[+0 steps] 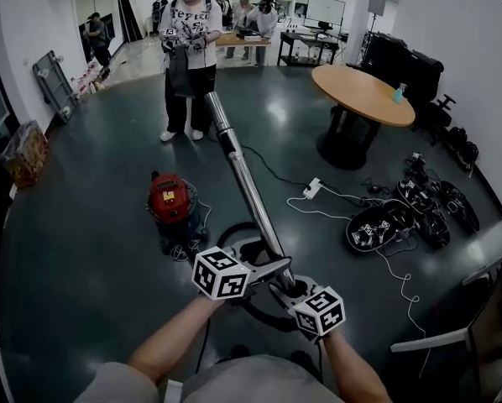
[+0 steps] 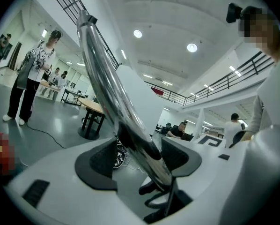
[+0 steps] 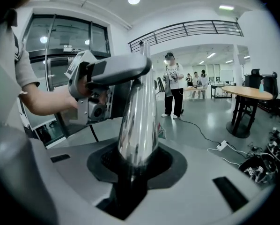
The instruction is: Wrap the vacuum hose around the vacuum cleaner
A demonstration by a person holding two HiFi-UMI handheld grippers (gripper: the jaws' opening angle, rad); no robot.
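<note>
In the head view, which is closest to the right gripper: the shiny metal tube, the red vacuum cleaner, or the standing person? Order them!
1. The metal tube: clamped in the right gripper itself.
2. The red vacuum cleaner: on the floor, ahead and left.
3. The standing person: far back, near the top.

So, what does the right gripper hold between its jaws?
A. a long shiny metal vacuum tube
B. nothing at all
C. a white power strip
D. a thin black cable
A: in the right gripper view, the jaws of the right gripper are closed on the long shiny metal vacuum tube, which rises from between them.
</note>
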